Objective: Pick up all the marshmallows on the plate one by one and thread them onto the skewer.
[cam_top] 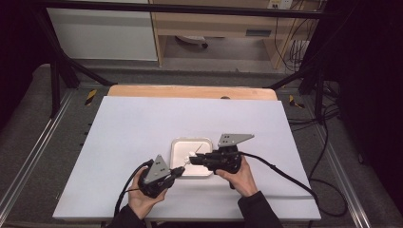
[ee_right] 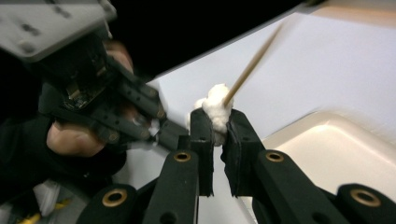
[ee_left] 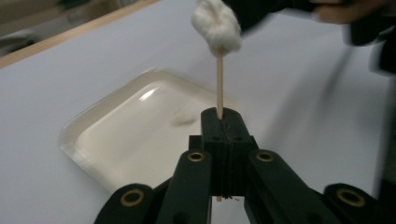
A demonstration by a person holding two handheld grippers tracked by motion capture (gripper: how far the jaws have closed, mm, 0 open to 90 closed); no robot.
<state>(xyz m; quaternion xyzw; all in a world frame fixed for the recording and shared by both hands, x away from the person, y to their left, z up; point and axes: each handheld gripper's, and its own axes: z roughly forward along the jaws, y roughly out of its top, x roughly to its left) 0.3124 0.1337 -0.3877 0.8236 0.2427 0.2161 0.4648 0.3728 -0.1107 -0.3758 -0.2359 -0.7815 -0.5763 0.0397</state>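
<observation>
Two tools: left tool (ee_left: 222,122) pinches wooden stick (ee_left: 219,84), right tool (ee_right: 218,122) fluffy (white) cotton (ee_right: 217,108).

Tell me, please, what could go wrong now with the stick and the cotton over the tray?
1. The left gripper pinches the thin wooden stick at its lower end only, so a sideways pull might bend or snap it.
2. The right gripper squeezes the cotton ball; pulling could tear it or leave fibres on the stick.
3. If the cotton slips free, it may miss the white tray and land on the table.
</observation>
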